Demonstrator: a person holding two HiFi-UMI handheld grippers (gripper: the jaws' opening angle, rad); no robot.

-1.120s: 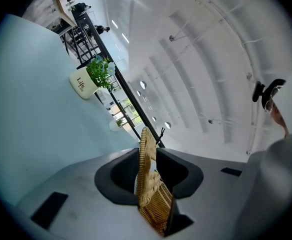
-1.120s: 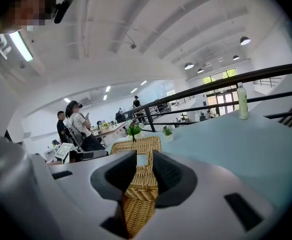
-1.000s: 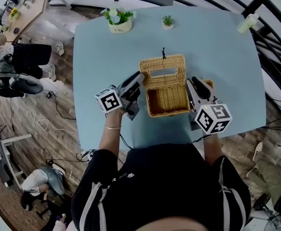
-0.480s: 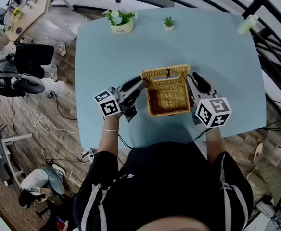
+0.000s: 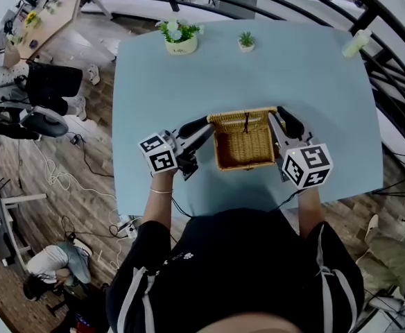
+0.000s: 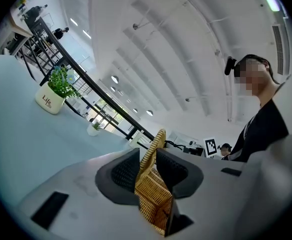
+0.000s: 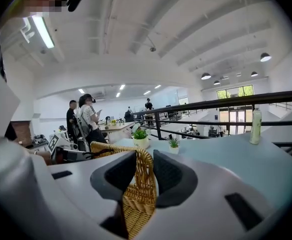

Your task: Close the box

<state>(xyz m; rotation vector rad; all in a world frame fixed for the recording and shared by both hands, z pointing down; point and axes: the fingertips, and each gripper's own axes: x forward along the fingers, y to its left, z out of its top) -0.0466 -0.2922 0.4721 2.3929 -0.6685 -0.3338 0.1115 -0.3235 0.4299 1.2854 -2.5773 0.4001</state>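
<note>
A wicker box (image 5: 243, 150) stands open near the front of the light blue table (image 5: 306, 75). Its wicker lid (image 5: 244, 118) is raised on edge over the box's back rim, with a dark loop at its middle. My left gripper (image 5: 207, 124) is shut on the lid's left end, and the weave shows pinched between its pads (image 6: 125, 171). My right gripper (image 5: 277, 119) is shut on the lid's right end, the wicker rim (image 7: 141, 174) clamped between its dark pads (image 7: 170, 176). The inside of the box looks bare.
A white pot of flowers (image 5: 179, 37) and a small green plant (image 5: 245, 41) stand at the table's far edge. A pale bottle (image 5: 356, 41) is at the far right corner. A dark railing (image 5: 390, 54) runs behind, and chairs (image 5: 46, 82) and people are on the floor to the left.
The lid lay flat open behind the box. It has since swung up and toward me to stand on edge, with both grippers riding on its ends.
</note>
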